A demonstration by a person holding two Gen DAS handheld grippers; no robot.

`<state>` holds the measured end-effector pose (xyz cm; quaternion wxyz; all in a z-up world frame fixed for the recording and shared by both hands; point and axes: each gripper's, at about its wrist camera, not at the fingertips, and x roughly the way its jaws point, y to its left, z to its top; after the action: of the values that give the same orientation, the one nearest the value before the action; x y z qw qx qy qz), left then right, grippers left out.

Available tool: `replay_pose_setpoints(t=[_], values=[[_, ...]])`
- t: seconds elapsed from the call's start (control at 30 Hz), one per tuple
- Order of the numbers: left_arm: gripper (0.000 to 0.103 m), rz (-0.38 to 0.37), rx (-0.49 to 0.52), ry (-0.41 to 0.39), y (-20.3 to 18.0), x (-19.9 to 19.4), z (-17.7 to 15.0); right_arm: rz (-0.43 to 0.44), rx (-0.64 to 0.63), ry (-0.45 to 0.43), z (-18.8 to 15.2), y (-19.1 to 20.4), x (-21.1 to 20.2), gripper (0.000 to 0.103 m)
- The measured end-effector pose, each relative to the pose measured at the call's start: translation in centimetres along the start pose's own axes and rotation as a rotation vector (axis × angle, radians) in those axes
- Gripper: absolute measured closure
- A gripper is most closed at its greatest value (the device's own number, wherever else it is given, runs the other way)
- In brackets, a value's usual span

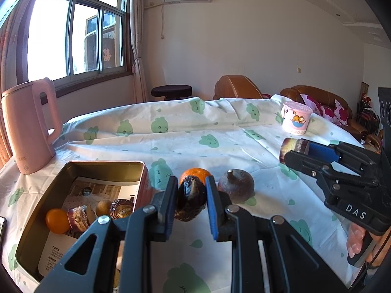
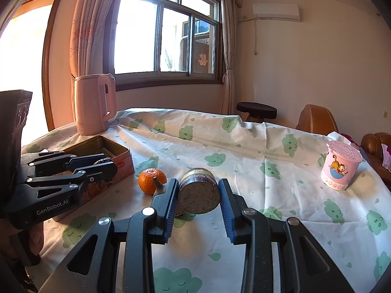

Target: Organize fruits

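The left tool [image 1: 191,201] is closed partway, its blue pads clamping a dark wrinkled fruit [image 1: 189,201] just beside the open tin [image 1: 80,168]. The right tool [image 2: 198,199] stands wider, gripping a short cut cylinder [image 2: 199,193] above the desk [image 2: 281,195]. Behind them, an orange [image 2: 151,180] and a brown round fruit [image 1: 236,185] rest on the cloth. Farther back stand a pink kettle [image 1: 29,124] and a cartoon cup [image 2: 341,168].

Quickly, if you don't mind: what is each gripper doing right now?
Left gripper: closed on a dark wrinkled fruit.
Right gripper: closed on a short cut cylinder piece.
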<state>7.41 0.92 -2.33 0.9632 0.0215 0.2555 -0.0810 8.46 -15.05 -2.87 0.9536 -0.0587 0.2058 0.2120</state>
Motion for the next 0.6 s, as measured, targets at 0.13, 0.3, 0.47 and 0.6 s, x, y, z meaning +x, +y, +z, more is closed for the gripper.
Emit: replay_pose_setpoints(t=[0.13,0.3,0.47,0.6], values=[[0.079,0.003,-0.001,-0.011,0.0,-0.3,0.0,-0.001,-0.003,-0.016,0.0,0.0,-0.3,0.068],[0.079,0.013,-0.003,-0.026,0.1,-0.5,0.0,-0.001,-0.005,-0.031,-0.1,0.0,-0.5,0.068],[0.079,0.024,-0.004,-0.045,0.1,-0.9,0.0,-0.003,-0.005,-0.047,-0.2,0.0,-0.8,0.068],[0.079,0.036,-0.013,-0.070,0.2,-1.4,-0.1,-0.003,-0.007,-0.068,-0.2,0.0,-1.1,0.068]])
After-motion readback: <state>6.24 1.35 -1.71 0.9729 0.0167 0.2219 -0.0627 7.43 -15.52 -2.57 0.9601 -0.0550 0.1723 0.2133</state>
